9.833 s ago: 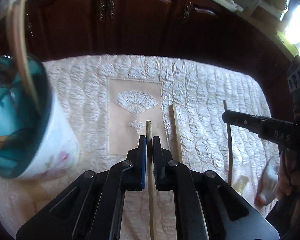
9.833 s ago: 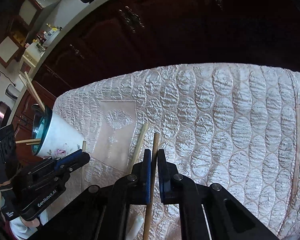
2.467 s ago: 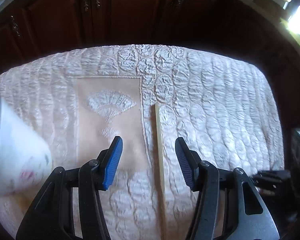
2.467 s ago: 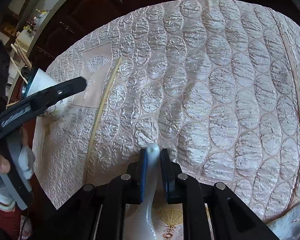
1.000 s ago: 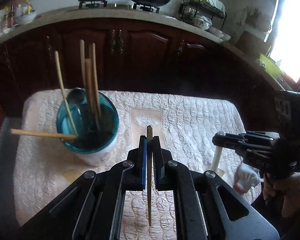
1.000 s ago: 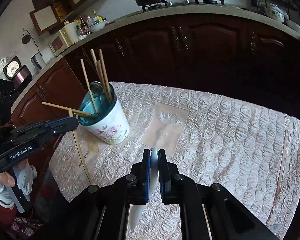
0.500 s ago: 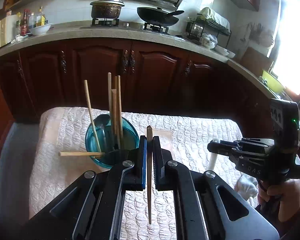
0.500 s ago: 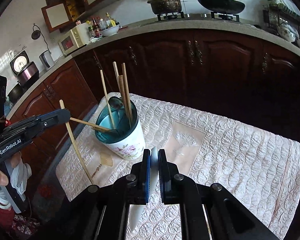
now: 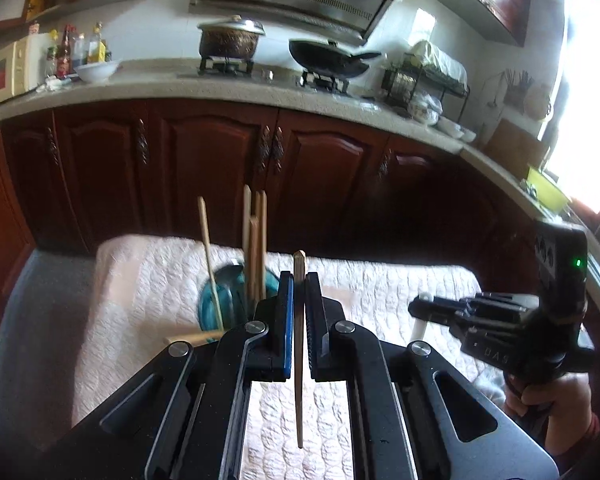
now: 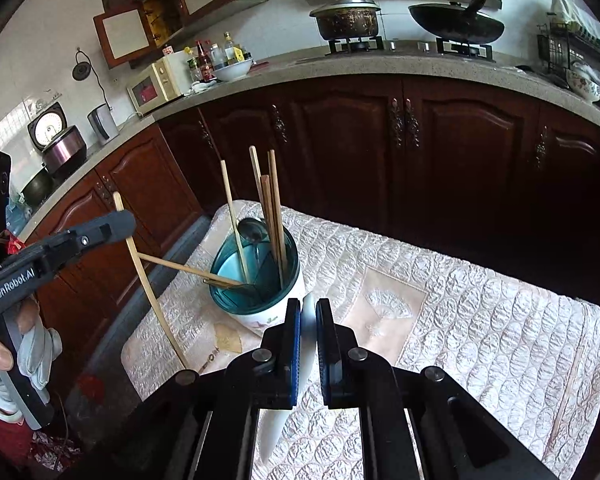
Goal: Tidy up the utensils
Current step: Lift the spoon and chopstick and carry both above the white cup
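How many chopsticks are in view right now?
6 chopsticks: four upright in the cup, one leaning on its rim, one held by the left tool. Others may be hidden inside.

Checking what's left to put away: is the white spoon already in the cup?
No, the white spoon is clamped in the right gripper, outside the cup.

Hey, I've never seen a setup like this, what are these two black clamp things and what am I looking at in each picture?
No robot here: a person holds a pair of tongs in each hand, with a camera on each looking along its fingers. One picture is from the left tongs, shut on a wooden chopstick. The other is from the right tongs, shut on a white spoon. Below is a quilted cloth with a cup that already holds chopsticks and a metal spoon. Each picture also shows the other tongs at its edge.
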A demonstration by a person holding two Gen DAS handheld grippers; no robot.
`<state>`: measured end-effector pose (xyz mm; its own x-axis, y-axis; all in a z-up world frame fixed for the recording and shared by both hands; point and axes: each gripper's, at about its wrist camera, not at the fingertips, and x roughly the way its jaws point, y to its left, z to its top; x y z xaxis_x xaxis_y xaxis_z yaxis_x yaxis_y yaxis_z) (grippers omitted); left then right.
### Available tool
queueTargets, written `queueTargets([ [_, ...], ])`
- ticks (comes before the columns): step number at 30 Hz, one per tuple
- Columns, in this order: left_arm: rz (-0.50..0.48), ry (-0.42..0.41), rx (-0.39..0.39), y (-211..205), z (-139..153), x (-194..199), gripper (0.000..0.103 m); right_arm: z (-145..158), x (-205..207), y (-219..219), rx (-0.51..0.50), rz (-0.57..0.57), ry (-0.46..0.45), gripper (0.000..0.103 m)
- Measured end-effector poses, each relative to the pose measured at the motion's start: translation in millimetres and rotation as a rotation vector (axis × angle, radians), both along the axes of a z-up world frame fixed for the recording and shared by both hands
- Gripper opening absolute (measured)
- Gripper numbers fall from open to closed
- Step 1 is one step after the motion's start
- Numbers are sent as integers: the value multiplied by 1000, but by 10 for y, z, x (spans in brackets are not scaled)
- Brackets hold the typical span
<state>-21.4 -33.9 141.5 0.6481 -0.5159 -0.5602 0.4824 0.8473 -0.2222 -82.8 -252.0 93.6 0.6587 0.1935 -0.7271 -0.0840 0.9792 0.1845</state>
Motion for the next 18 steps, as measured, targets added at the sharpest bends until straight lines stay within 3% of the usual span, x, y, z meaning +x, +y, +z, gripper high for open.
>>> queueTargets([
  [11,153,-155,-31,204,506,341,4,280,379,152,-9,-8,-74,7],
  [18,250,-198,1,145,423,748,4,254,861,292,-25,-24,-98,7],
])
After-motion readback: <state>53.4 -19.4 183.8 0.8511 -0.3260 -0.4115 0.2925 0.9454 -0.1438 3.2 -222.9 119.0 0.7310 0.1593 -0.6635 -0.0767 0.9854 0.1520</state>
